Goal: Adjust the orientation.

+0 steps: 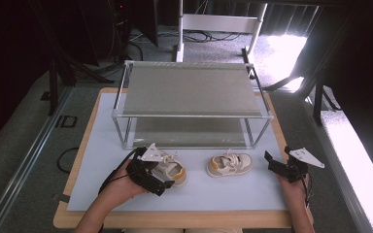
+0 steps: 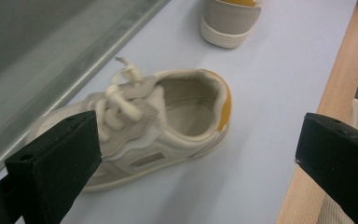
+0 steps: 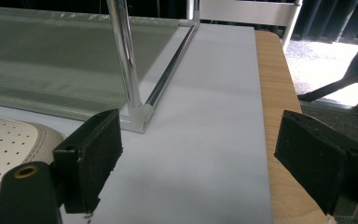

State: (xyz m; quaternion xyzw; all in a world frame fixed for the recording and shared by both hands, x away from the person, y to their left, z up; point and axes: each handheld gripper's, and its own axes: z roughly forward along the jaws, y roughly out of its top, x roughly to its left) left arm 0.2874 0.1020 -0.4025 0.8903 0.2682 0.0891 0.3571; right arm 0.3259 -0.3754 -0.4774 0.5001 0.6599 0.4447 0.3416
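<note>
Left tool [image 1: 162, 175], jaws spread, hangs over the left shoe [image 2: 158, 126] near the counter's front edge, apparently approaching to grasp; next, close on it. Right tool [image 1: 278, 164] released, idle.

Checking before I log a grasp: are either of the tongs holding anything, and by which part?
Nothing is held. The left tongs stand open around the near shoe; the right tongs are open over bare mat.

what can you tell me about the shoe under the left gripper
The left shoe is a small cream sneaker with tied off-white laces, a mustard-yellow heel patch and a pale sole. It sits upright on the white mat, just in front of the rack, its empty opening facing up. The left gripper hangs over it with fingers spread wide, not touching it.
</note>
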